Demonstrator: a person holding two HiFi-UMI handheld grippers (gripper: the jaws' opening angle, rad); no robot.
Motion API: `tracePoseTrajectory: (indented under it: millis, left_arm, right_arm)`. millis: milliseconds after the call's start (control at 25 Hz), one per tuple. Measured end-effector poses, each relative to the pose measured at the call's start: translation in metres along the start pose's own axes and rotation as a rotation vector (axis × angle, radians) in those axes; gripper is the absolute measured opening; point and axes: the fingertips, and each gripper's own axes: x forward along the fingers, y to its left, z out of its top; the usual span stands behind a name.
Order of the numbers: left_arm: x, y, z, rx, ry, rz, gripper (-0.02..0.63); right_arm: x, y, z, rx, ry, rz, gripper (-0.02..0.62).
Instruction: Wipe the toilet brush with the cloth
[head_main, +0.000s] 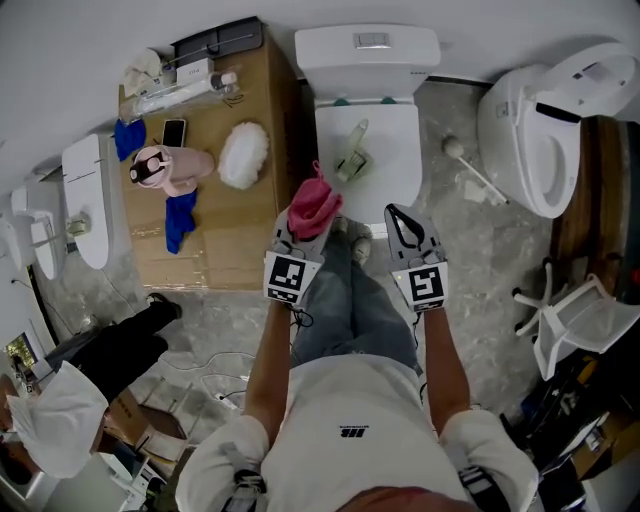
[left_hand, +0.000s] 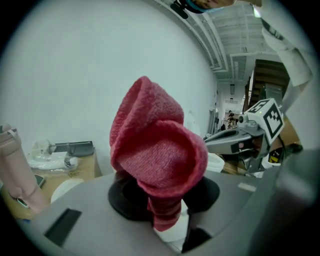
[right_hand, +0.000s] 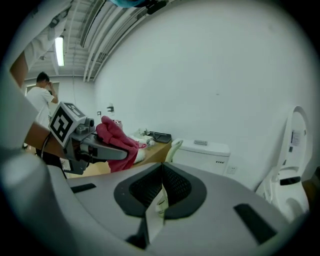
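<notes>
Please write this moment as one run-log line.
left gripper: shut on red cloth | right gripper: shut, empty | toilet brush: on toilet lid, untouched | wiping: not begun

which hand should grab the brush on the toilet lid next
Right. The right gripper is shut and empty, so it is free to take the brush lying ahead on the toilet lid. The left gripper is shut on the cloth.
</notes>
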Motion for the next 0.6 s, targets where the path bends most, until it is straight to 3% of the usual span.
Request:
tracePoseTrajectory:
  millis: [600]
  left_arm:
    - [0.073, 0.024, -0.073, -0.033, 0.081, -0.048, 0.141]
  right_arm:
    - [0.079, -0.015, -0.076, -0.02, 0.105, 0.024, -0.003]
